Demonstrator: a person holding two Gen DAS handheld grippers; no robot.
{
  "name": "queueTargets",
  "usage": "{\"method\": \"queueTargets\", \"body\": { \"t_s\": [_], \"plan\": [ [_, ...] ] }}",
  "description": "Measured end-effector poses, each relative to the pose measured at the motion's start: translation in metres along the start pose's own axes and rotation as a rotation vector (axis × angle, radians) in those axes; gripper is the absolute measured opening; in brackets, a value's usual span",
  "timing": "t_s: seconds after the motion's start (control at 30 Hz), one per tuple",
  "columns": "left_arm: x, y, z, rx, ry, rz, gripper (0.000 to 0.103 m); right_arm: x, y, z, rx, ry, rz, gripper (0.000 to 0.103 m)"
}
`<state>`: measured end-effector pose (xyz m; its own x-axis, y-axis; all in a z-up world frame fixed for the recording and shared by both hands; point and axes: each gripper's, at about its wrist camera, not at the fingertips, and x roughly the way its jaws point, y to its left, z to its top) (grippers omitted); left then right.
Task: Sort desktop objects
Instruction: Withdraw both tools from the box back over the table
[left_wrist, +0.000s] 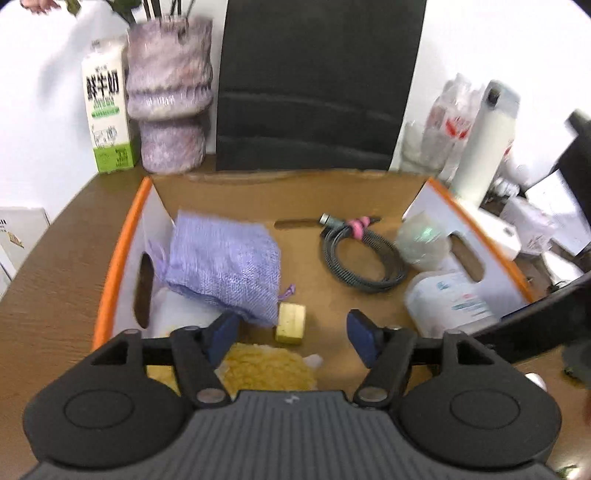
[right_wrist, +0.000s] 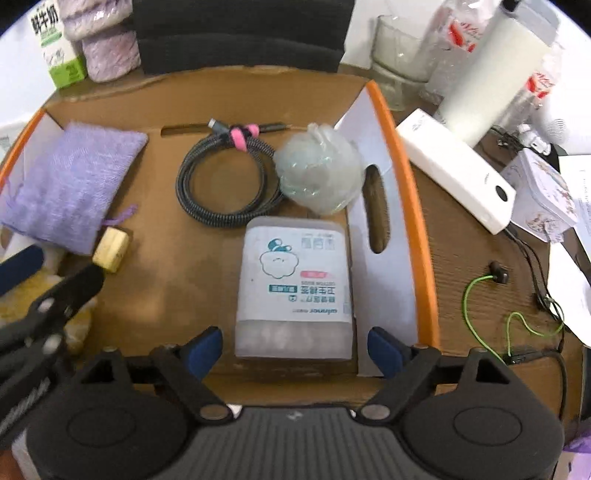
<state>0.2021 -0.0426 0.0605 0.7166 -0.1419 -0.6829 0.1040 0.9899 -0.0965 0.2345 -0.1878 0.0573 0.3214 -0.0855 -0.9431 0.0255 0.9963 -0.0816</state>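
Note:
An open cardboard box (left_wrist: 122, 236) with orange rims (right_wrist: 413, 206) holds a purple woven pouch (left_wrist: 225, 262) (right_wrist: 70, 184), a small yellow block (left_wrist: 291, 323) (right_wrist: 112, 249), a coiled grey cable with pink tie (left_wrist: 364, 258) (right_wrist: 229, 177), a crumpled clear plastic ball (left_wrist: 421, 236) (right_wrist: 319, 177), a cotton-swab pack (left_wrist: 450, 299) (right_wrist: 293, 284) and a yellow fluffy thing (left_wrist: 266, 369). My left gripper (left_wrist: 291, 338) is open over the box's near left part, above the fluffy thing. My right gripper (right_wrist: 295, 349) is open and empty, its fingers either side of the pack's near end.
Behind the box stand a milk carton (left_wrist: 107, 110), a purple vase (left_wrist: 170, 92), a black chair back (left_wrist: 314, 85) and a white bottle (right_wrist: 491, 70). A white device (right_wrist: 454, 170), papers, a glass (right_wrist: 399, 55) and green wire (right_wrist: 517, 321) lie right of the box on the wooden desk (left_wrist: 48, 280).

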Motion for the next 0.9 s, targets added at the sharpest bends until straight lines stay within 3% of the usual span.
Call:
{"method": "queueTargets", "body": {
  "t_s": [0.1,0.2,0.3,0.43,0.53,0.7,0.9],
  "plan": [
    [-0.029,0.006,0.001,-0.021,-0.034,0.007,0.081,-0.022,-0.006,-0.004,0.045,-0.041,0.019,0.085],
    [-0.064,0.014,-0.010,-0.048,-0.091,-0.011,0.096,-0.059,-0.016,-0.020,0.086,-0.186,0.081,0.087],
    [-0.098,0.021,-0.037,-0.054,-0.144,-0.044,0.102,-0.089,-0.026,-0.060,0.114,-0.367,0.200,0.098],
    [-0.139,0.025,-0.092,-0.075,-0.213,-0.059,0.103,-0.105,-0.031,-0.141,0.134,-0.528,0.260,0.100],
    [-0.161,0.027,-0.140,-0.065,-0.269,-0.069,0.103,-0.102,-0.029,-0.196,0.138,-0.593,0.287,0.100],
    [-0.170,0.028,-0.195,-0.029,-0.258,-0.004,0.103,-0.087,-0.016,-0.275,0.103,-0.665,0.321,0.100],
    [-0.160,0.026,-0.215,0.007,-0.238,0.030,0.103,-0.068,-0.011,-0.305,0.066,-0.645,0.263,0.100]
  ]
}}
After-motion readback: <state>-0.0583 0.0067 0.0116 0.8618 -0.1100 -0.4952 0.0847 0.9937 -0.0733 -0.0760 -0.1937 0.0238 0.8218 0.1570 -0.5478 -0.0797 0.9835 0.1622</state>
